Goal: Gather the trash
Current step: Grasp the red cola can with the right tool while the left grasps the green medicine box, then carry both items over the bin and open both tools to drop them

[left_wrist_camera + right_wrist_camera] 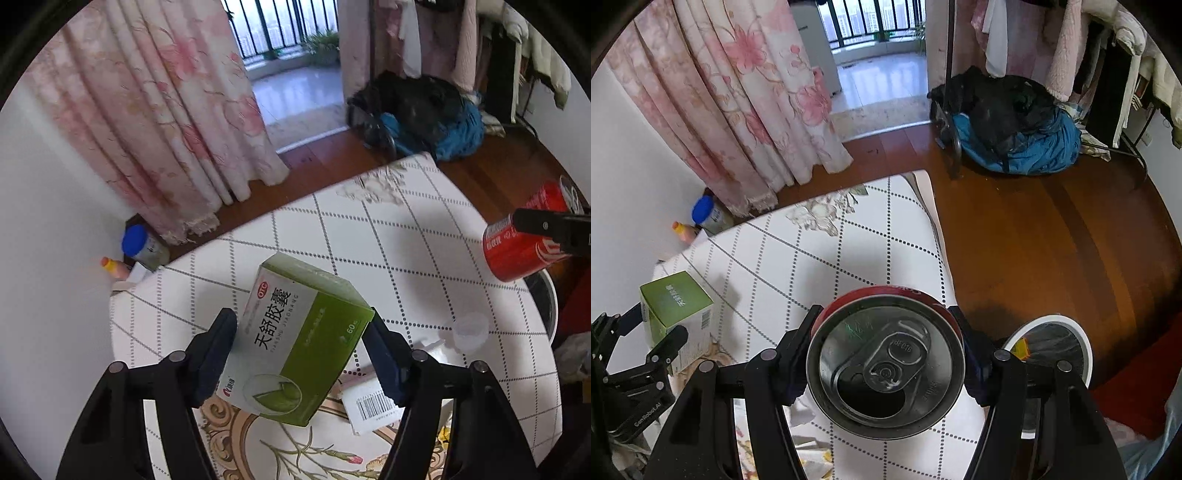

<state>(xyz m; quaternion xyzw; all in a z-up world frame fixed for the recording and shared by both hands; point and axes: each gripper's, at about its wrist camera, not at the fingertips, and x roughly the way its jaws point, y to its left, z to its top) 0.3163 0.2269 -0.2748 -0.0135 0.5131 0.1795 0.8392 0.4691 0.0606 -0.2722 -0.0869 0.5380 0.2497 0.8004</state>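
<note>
— Worktop point(424, 236) first: wide, under a white cloth with a dotted diamond grid and a flower print, mostly bare at the far end. Beside its right edge, down on the brown wooden floor point(1034, 240), a round white-rimmed waste bin point(1086, 354) with a dark liner and something yellow already inside.

— So partway through?

— Looks that way. Judged from the bin, at least one piece dropped; two more lifted and not yet binned. Left gripper point(301, 325) pinching a green-and-white cardboard medicine box point(295, 343) by its sides, held tilted above the near part of the worktop. Right gripper point(886, 314) clamped on a red aluminium soda can point(886, 362), lying along the fingers with its opened top facing the camera, hanging over the worktop's right edge, just left of the bin.

— Left behind on the cloth?

— Near the front: one small clear plastic cup point(469, 332), one flat white carton with a barcode point(373, 406), some crumpled white paper beside it — exact count of scraps hard to tell.

— Totals, then?

— One bin, one box, one can, one cup, one barcode carton, two grippers — both occupied. Off the worktop by the wall, one blue-capped jar point(142, 245) and one orange-capped bottle point(114, 267) on the floor; whether trash, impossible to say.
</note>
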